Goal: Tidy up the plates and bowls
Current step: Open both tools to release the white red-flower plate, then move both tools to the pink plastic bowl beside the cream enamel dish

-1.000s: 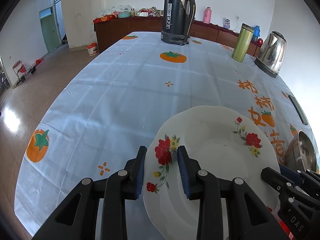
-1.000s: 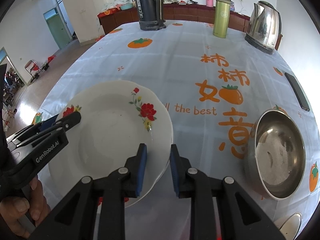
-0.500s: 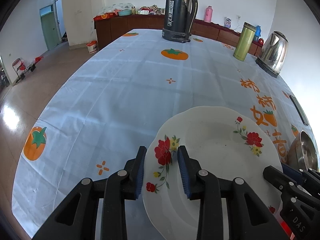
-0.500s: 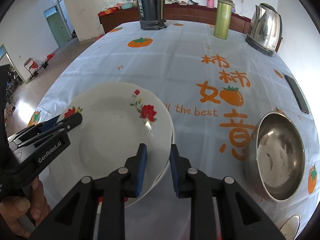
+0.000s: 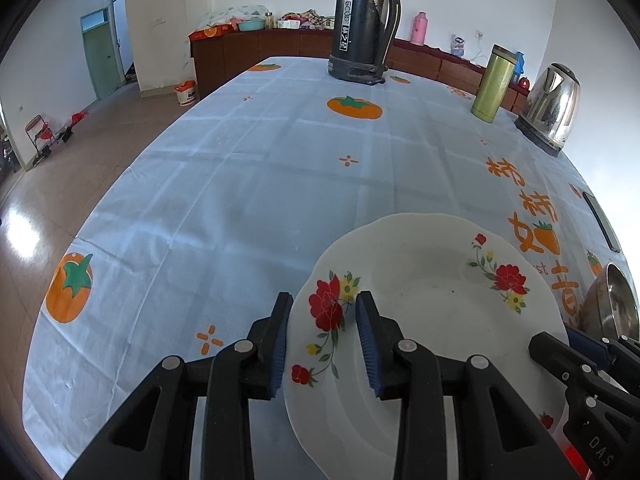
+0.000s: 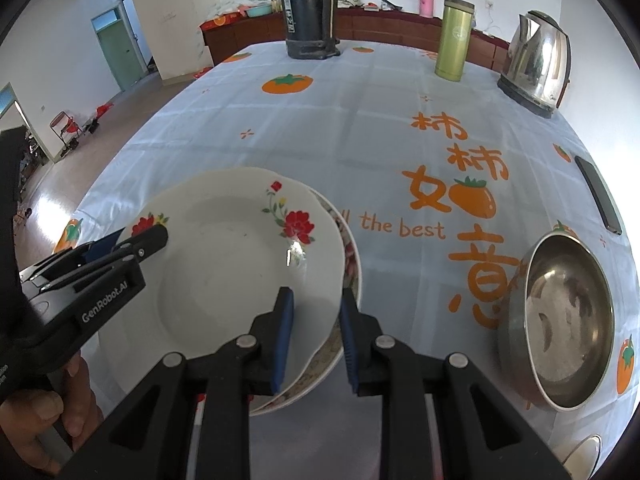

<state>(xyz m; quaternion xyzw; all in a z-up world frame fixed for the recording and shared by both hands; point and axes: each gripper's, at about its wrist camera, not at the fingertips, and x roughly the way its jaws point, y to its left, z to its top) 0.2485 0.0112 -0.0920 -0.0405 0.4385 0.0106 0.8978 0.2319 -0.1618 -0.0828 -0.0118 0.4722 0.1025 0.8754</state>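
Left hand-held gripper (image 5: 323,340) straddling the near-left rim of the white floral plate (image 5: 432,312), pads apart, not pressing. Right hand-held gripper (image 6: 316,334) astride the plate's near-right rim, whether clamped cannot be told. Plate stacked on a second plate (image 6: 352,264), near the desk (image 5: 256,184) front edge. Steel bowl (image 6: 560,320) well apart to the right. Wide bare cloth beyond, up to flask (image 5: 362,24), green tumbler (image 5: 494,84), kettle (image 5: 552,108). Readable: "GenRobot.AI", "the best".

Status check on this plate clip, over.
Both grippers' jaws straddle the white floral plate rim, left, right. Plate stacked on another. Steel bowl beside, clear.
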